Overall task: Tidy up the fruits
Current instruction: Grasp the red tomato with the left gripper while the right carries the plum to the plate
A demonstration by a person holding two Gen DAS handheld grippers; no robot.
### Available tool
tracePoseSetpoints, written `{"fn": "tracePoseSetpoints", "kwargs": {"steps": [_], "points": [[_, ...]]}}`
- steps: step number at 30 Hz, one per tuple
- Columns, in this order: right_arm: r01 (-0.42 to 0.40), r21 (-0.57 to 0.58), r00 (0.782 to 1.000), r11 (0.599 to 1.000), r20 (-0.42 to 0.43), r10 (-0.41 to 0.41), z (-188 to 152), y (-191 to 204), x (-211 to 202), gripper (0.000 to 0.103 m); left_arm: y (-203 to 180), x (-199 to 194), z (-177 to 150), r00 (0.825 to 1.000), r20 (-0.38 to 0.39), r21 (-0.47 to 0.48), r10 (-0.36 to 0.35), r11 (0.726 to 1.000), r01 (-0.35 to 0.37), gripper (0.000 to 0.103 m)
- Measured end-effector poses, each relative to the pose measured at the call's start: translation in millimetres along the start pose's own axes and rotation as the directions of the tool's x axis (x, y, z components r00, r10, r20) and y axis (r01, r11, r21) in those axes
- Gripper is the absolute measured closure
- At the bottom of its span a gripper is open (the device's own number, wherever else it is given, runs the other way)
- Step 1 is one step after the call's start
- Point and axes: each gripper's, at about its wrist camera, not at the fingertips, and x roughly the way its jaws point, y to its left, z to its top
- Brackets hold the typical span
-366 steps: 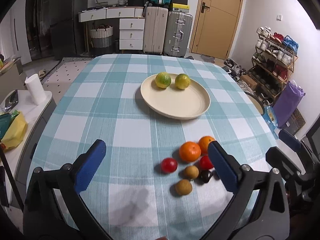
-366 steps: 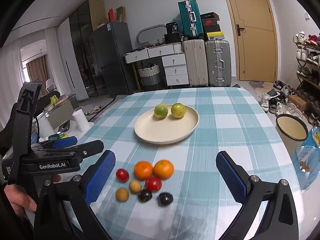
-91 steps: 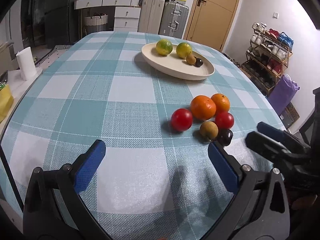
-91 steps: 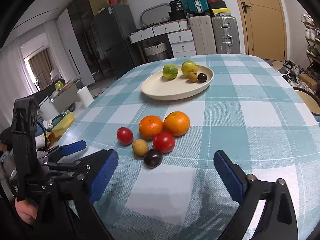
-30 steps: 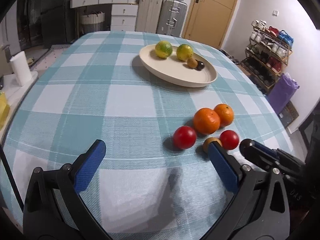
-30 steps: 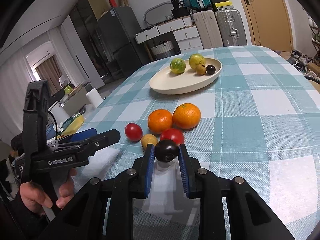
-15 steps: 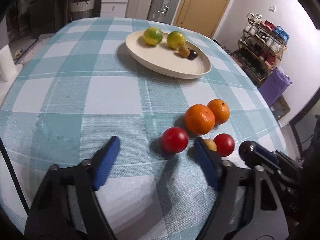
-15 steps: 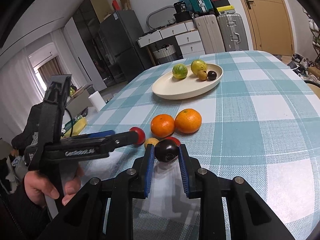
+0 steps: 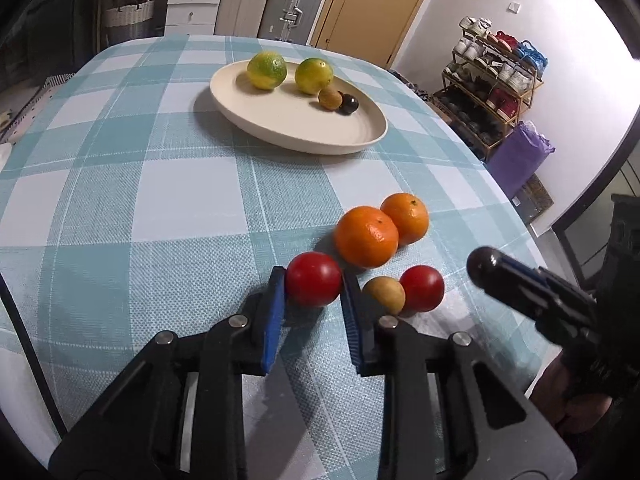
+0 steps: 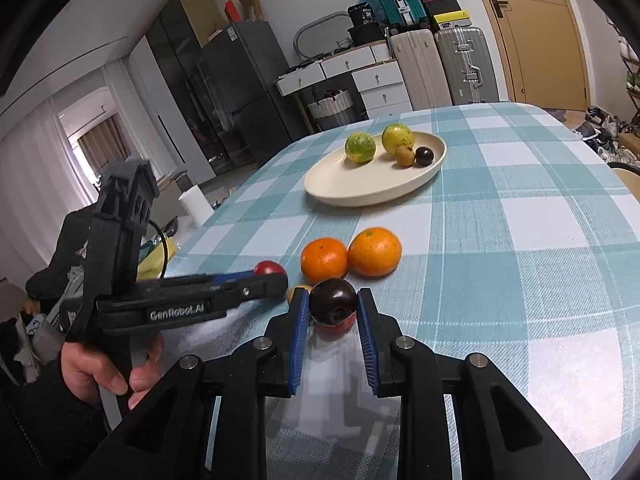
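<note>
My left gripper (image 9: 313,280) has its jaws closing on a red tomato (image 9: 313,286) on the checked tablecloth, both blue pads touching it. Just right of it lie a small brown fruit (image 9: 384,294) and a second red tomato (image 9: 422,288), with two oranges (image 9: 366,236) behind them. My right gripper (image 10: 333,300) is shut on a dark plum (image 10: 333,306), held a little above the cloth. The cream plate (image 9: 280,128) farther back holds two green-yellow citrus, a brown fruit and a dark fruit.
The table's right edge (image 9: 520,220) runs close to the fruit pile. A hand (image 10: 100,372) grips the left tool at the table's left side. Suitcases (image 10: 460,64) and drawers stand behind the table, a shoe rack (image 9: 492,80) to the right.
The left gripper's jaws went from wide open to closed around the red tomato as it moved in on it. The right gripper keeps holding the dark plum in place.
</note>
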Motion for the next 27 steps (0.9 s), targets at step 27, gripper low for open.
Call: {"fn": "tracePoseSetpoints", "kwargs": {"steps": [27], "points": [[-0.031,-0.141,0.999,0.990,-0.018,0.028,157.8,11.8,51.0,0.078,21.4,-4.5,157.1,0.995,0.069,-0.016,-0.075,0.997,0.076,0.079]]}}
